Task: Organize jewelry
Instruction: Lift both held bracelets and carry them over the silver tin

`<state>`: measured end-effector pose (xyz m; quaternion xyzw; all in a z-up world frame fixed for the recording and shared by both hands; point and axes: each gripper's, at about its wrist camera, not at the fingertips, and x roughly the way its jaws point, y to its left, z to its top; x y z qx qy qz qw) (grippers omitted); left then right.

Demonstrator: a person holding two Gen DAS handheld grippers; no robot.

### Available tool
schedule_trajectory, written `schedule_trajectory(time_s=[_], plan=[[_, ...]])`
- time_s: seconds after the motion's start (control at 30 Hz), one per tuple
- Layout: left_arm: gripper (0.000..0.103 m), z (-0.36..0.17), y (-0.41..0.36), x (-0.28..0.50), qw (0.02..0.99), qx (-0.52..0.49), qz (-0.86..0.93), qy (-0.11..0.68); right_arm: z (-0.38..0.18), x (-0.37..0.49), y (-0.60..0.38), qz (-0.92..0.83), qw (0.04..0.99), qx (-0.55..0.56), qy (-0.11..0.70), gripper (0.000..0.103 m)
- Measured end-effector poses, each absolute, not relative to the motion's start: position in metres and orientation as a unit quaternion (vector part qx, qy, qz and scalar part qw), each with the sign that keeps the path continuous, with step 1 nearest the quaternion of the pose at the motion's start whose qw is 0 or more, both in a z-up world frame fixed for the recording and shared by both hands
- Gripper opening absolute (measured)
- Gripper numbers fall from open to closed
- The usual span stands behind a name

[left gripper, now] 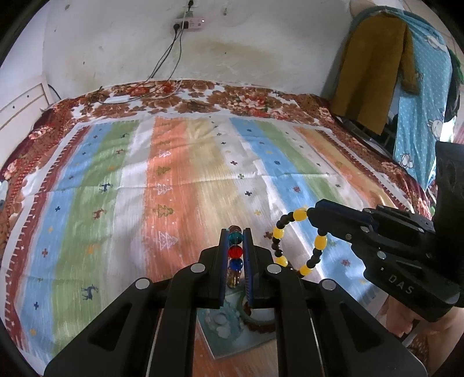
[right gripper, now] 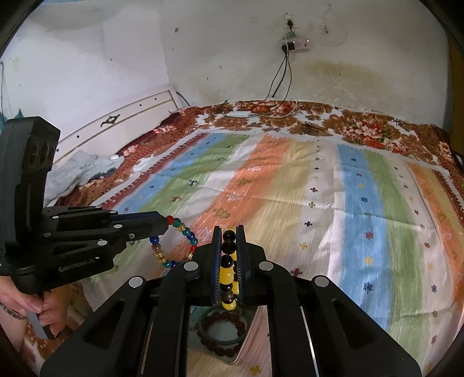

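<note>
While clamped, bracelet (right gripper: pixel 229 261) lengthwise (jaws).

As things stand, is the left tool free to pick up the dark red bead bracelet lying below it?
Probably not. The left tool is shut on the multicolored bead bracelet, so its jaws are occupied. The dark red bead bracelet lies under both tools; the right tool holds the yellow and black bead bracelet.

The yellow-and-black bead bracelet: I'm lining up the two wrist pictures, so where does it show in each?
Left wrist view: the yellow-and-black bracelet hangs as a loop right of centre, pinched by the right gripper coming in from the right.
Right wrist view: the same bracelet sits bottom centre, clamped between that gripper's own fingers.
Shared landmark: the wall power strip with its cables.
</note>
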<state>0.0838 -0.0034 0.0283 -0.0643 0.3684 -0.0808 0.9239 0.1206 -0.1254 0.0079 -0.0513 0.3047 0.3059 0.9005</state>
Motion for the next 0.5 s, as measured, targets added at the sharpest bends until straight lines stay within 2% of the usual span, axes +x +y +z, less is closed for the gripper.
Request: schedule_trajectory(time_s=[0.43,0.5], plan=[[0.009,0.02,-0.011,0.065,0.918,-0.061,-0.082,0.383,-0.003,0.107,-0.129,0.309,0.891,-0.052,0.327,0.011],[0.012,0.017,-0.01,0.064,0.915,-0.065,-0.084,0.388,-0.005,0.106,-0.131,0.307,0.89,-0.051,0.333,0.014]])
